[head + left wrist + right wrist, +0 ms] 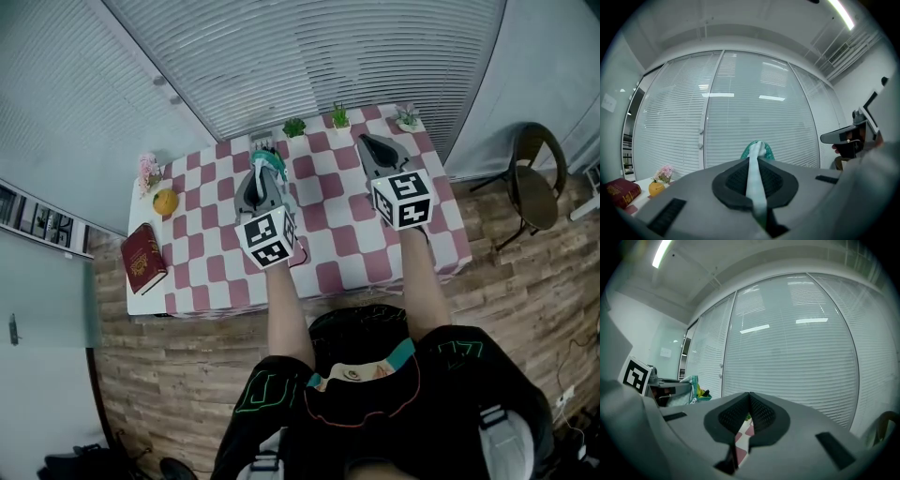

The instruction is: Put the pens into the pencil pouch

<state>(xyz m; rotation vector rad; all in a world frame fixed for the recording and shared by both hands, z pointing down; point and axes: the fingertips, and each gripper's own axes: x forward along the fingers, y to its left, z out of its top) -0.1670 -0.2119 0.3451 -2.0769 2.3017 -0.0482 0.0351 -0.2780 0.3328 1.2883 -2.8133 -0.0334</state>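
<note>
Left fingers [733, 180] clamped on pencil pouch [757, 149] fabric, 11 o'clock over table [328, 253]. What look like pens [699, 392] poke out. Right gripper [749, 401] closed, empty, 1 o'clock. Likely final step; next: set pouch down.

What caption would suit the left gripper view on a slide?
Left gripper shut on a fold of the teal-and-white pencil pouch, with window blinds behind.
</note>
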